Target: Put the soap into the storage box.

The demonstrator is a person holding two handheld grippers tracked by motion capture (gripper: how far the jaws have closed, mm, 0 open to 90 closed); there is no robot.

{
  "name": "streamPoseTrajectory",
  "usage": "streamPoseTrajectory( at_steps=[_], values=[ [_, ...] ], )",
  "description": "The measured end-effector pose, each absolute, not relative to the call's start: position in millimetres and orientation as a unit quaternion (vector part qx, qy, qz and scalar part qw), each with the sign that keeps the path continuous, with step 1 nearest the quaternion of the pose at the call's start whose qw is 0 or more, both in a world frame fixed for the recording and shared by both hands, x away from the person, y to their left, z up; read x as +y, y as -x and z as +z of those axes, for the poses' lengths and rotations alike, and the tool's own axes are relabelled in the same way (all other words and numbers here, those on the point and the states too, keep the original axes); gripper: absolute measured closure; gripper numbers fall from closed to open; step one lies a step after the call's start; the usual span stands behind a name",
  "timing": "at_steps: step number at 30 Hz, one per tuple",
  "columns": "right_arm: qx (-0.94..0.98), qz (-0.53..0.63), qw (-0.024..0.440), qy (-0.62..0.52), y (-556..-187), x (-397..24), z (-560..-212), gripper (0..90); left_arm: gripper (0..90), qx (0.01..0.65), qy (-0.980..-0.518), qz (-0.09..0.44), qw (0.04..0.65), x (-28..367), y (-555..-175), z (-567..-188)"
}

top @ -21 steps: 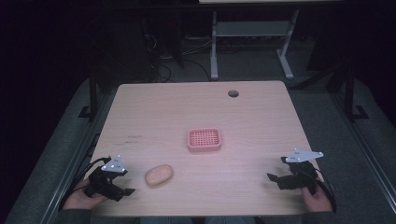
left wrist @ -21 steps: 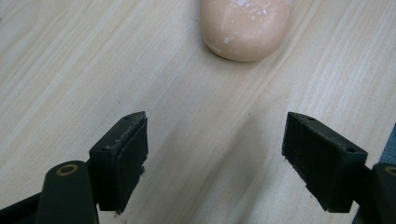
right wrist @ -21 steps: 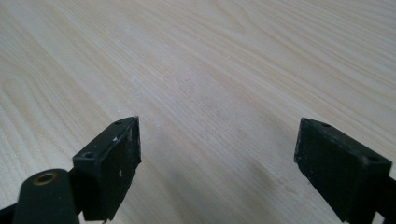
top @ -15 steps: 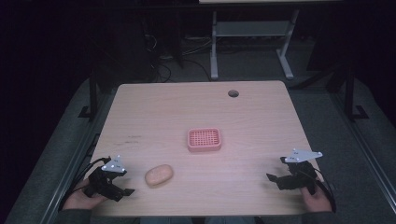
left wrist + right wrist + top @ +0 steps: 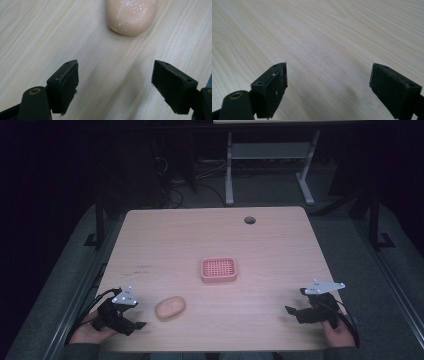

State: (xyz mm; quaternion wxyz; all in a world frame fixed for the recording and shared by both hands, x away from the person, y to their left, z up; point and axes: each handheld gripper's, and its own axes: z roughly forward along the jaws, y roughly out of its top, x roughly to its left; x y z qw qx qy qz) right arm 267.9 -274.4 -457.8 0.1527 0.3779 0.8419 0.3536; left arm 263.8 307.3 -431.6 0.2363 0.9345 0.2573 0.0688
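Where claws [image 5: 115,86] gape: smooth oval soap [image 5: 130,15].

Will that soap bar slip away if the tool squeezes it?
Probably a little: the soap bar looks smooth and rounded, so flat pads may slide. Its dry, powdery flecks suggest some grip. It looks solid, so it likely won't bend.

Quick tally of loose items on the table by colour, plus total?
Tan oval soap bar: 1
Pink slotted plastic soap dish: 1
Total: 2
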Motion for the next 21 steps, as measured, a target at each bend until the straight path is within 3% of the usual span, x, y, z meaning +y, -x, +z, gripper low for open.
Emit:
streamPoseTrajectory(
  at_steps=[21],
  values=[
    [0.844, 0.354, 0.154, -0.373, -267.6, -272.4, -457.4, 14.1, 21.5, 0.229, -0.943, 0.074, 0.229, 280.2, -269.9, -424.1]
  ],
)
